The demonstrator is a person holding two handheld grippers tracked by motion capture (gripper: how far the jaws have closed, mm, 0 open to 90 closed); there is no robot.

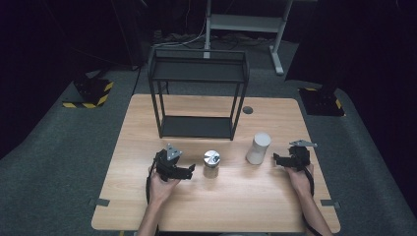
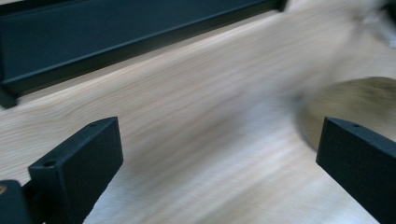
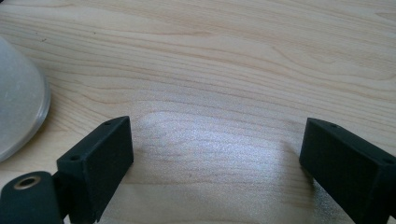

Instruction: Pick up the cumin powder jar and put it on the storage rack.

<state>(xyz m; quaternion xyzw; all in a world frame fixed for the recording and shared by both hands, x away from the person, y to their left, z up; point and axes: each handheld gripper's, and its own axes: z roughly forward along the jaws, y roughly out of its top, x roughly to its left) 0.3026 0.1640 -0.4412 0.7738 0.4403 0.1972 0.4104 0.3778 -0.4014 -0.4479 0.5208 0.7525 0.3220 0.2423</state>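
Note:
A small metal-lidded jar (image 1: 212, 162) stands near the middle of the wooden table (image 1: 216, 211). A white cylinder (image 1: 258, 147) stands upright to its right. My left gripper (image 1: 189, 170) sits just left of the jar, jaws pointing toward it, open and empty. In the left gripper view the open gripper (image 2: 219, 158) frames bare wood, with the blurred jar (image 2: 355, 105) at its right jaw. My right gripper (image 1: 276, 160) rests right of the white cylinder, open. In the right gripper view the gripper (image 3: 217, 154) frames bare table, and the cylinder's base (image 3: 18, 116) lies at the left.
A black two-tier metal shelf rack (image 1: 198, 91) stands at the back of the table, its bottom shelf (image 2: 116, 37) seen ahead in the left gripper view. A round cable hole (image 1: 247, 110) is beside it. The table's front edge is near my forearms.

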